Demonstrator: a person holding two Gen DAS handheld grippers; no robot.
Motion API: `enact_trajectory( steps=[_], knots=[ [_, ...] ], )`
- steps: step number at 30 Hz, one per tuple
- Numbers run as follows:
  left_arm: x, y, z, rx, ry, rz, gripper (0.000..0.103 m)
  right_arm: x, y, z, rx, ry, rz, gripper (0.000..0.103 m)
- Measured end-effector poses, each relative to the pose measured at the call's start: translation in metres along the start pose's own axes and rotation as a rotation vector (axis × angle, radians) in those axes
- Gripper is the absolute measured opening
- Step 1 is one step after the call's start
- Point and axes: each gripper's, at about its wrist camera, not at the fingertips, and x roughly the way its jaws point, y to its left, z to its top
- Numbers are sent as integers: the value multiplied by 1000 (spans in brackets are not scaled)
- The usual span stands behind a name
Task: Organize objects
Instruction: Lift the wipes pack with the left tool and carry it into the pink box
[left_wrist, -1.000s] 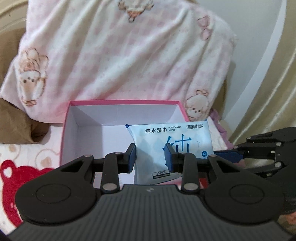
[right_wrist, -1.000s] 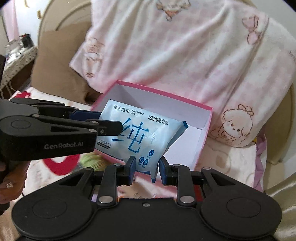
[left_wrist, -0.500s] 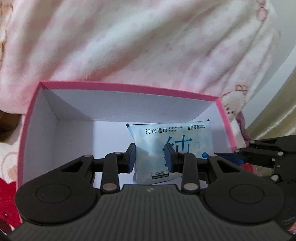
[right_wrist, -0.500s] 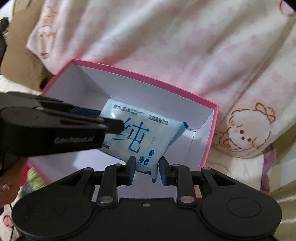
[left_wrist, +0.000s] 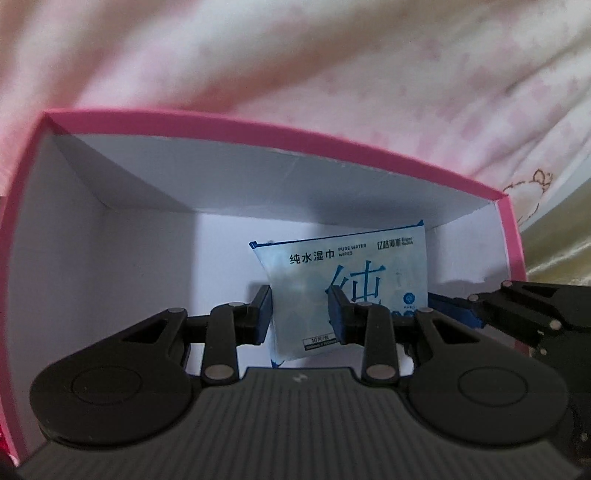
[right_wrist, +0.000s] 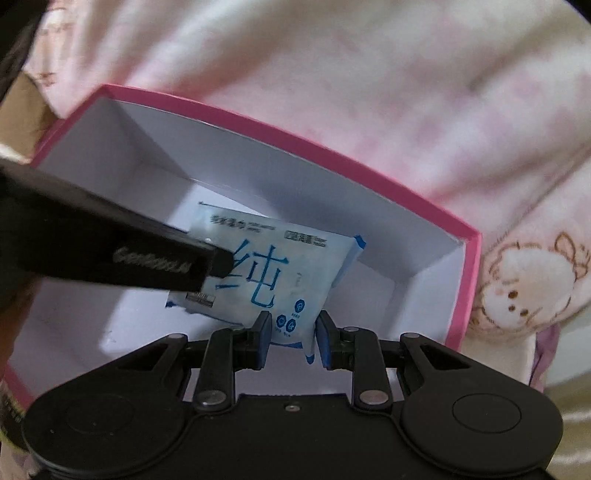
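A light-blue pack of wet wipes (left_wrist: 351, 273) hangs inside a pink box (left_wrist: 515, 251) with white inner walls. My left gripper (left_wrist: 300, 317) is shut on the pack's lower left part. My right gripper (right_wrist: 293, 334) grips the pack (right_wrist: 280, 269) at its lower right corner, and its jaws are closing with the pack between them. In the left wrist view the right gripper (left_wrist: 480, 310) reaches in from the right. In the right wrist view the left gripper (right_wrist: 147, 258) crosses from the left over the box (right_wrist: 469, 288). Whether the pack touches the box floor I cannot tell.
A pink-and-white plush blanket (left_wrist: 295, 55) with a cartoon bear print (right_wrist: 517, 291) lies right behind the box and fills the upper part of both views. A brown cushion (right_wrist: 26, 110) shows at the far left.
Both grippers have gone down and forward with the wipes pack, from above the box's front edge to inside it. The box now fills both views.
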Motion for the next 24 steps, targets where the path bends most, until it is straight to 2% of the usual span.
enact_trajectory(
  steps=[2,6,8,11,13,18,21,24],
  knots=[
    [6,-7,-1,20,2,6,31,7,2,0,-1,39,-28,26],
    [11,-18,-3,44,-8,59,31,10,2,-1,-7,27,-38,26],
    [10,-21,-4,50,-11,73,31,6,0,-4,-1,-10,-29,24],
    [10,-22,-7,53,-1,108,32,-8,1,-15,-28,-80,-20,30],
    [13,-22,-10,52,20,126,33,-20,-3,-24,-16,-119,34,35],
    [15,-28,-13,29,36,91,30,-25,-14,-32,-9,-97,179,32],
    [19,-39,-15,29,34,53,24,-20,-4,-32,-13,-79,200,25],
    [23,-48,-19,17,30,10,22,-11,1,-29,-21,-58,185,20]
  ],
)
